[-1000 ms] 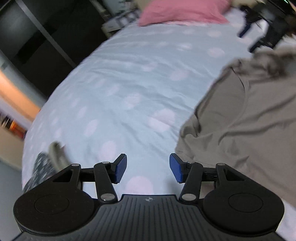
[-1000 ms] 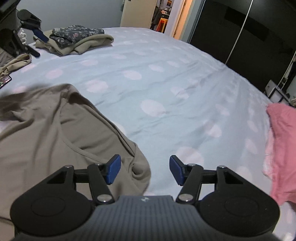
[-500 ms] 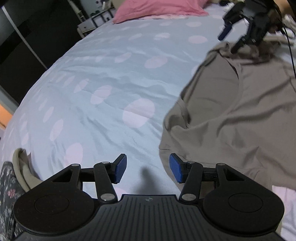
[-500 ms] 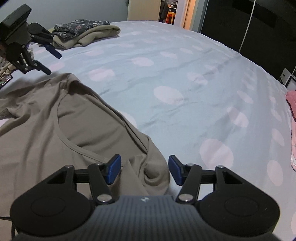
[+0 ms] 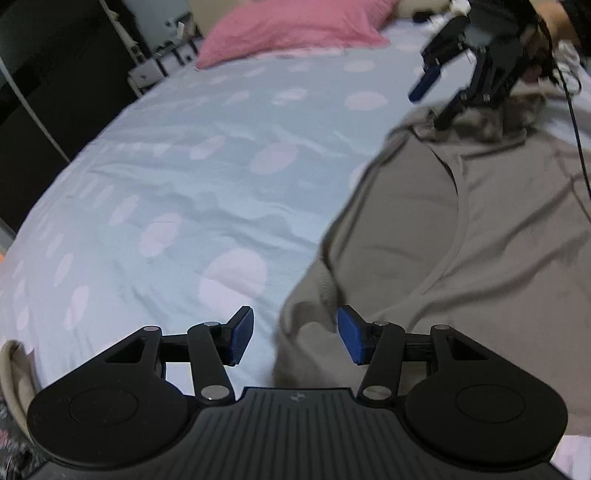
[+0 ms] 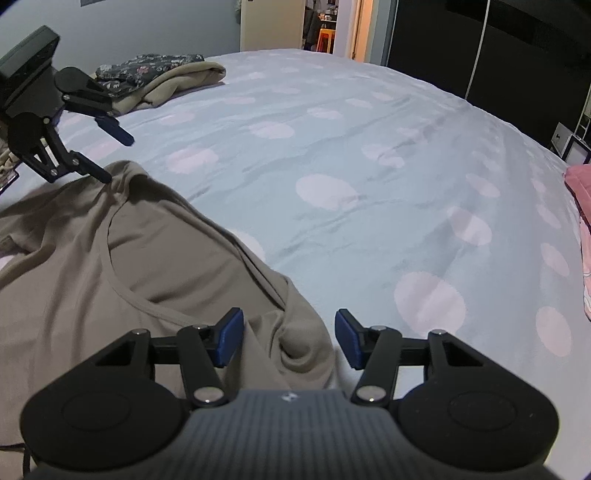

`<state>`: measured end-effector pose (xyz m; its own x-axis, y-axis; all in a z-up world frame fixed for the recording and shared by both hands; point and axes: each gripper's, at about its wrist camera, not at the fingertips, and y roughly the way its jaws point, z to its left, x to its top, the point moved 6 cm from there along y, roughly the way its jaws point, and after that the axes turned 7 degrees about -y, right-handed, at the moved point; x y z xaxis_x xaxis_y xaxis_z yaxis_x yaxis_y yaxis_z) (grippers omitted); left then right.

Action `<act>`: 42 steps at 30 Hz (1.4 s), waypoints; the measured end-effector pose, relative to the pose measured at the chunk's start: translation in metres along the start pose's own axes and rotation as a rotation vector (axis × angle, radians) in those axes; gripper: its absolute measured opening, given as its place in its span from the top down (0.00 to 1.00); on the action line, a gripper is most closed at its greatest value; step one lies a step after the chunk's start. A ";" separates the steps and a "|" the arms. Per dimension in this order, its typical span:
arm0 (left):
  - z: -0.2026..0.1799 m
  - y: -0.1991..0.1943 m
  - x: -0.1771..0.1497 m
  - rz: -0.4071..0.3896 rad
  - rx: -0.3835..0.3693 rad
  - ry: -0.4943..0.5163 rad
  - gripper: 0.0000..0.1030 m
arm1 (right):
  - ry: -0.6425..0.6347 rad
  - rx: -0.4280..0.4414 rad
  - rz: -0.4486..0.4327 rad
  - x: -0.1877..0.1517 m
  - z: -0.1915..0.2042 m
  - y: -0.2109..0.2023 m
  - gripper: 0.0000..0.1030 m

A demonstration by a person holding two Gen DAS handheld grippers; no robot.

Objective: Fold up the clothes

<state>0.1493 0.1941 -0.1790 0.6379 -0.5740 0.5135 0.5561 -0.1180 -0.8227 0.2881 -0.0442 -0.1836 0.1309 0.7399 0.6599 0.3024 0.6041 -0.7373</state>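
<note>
Taupe knit top (image 6: pixel 122 266), soft and rumpled, spread flat near bed's side edge on pale dotted duvet (image 6: pixel 369 155). Left gripper (image 5: pixel 295 334): jaws apart, just been closing, bunched shoulder fabric between, untouched. Right gripper (image 6: pixel 288 339): jaws apart over other shoulder fold, nothing clamped. Pink pillow (image 5: pixel 295 29) at head end.

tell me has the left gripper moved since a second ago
Yes. In the right wrist view the left gripper has come down from near the folded pile to the taupe shirt shoulder; its jaws have just been closing, not yet pressing cloth.
</note>
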 end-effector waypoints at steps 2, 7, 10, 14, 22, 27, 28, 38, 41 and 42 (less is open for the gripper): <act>-0.002 0.011 0.000 0.038 0.001 0.004 0.75 | 0.000 0.003 0.014 -0.003 -0.001 0.001 0.47; 0.009 0.020 0.002 0.067 -0.053 -0.112 0.99 | 0.022 0.002 0.032 -0.012 -0.008 0.001 0.85; 0.026 0.018 0.004 0.042 -0.030 -0.201 1.00 | 0.079 -0.052 -0.027 -0.008 -0.021 -0.007 0.85; 0.047 0.021 0.001 0.030 0.059 -0.322 1.00 | 0.211 -0.296 -0.061 0.000 -0.055 -0.014 0.84; 0.041 0.007 0.000 -0.006 0.010 -0.232 0.81 | 0.145 -0.116 -0.076 0.001 -0.020 -0.022 0.57; 0.028 0.003 0.006 -0.012 -0.055 -0.221 0.72 | 0.095 -0.024 -0.016 0.005 0.006 -0.005 0.52; 0.023 0.006 0.009 0.000 -0.057 -0.205 0.72 | 0.083 -0.027 0.016 0.003 0.010 0.001 0.59; 0.030 0.015 0.002 0.070 -0.033 -0.256 1.00 | 0.144 -0.083 0.059 -0.012 -0.010 0.001 0.96; 0.034 0.014 0.002 0.065 -0.031 -0.277 1.00 | 0.157 -0.087 0.053 -0.012 -0.011 -0.001 0.96; 0.034 0.014 0.002 0.064 -0.030 -0.276 1.00 | 0.156 -0.085 0.054 -0.012 -0.010 -0.001 0.96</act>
<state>0.1767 0.2187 -0.1811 0.7945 -0.3394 0.5035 0.4964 -0.1146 -0.8605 0.2958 -0.0566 -0.1896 0.2917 0.7115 0.6393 0.3689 0.5330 -0.7615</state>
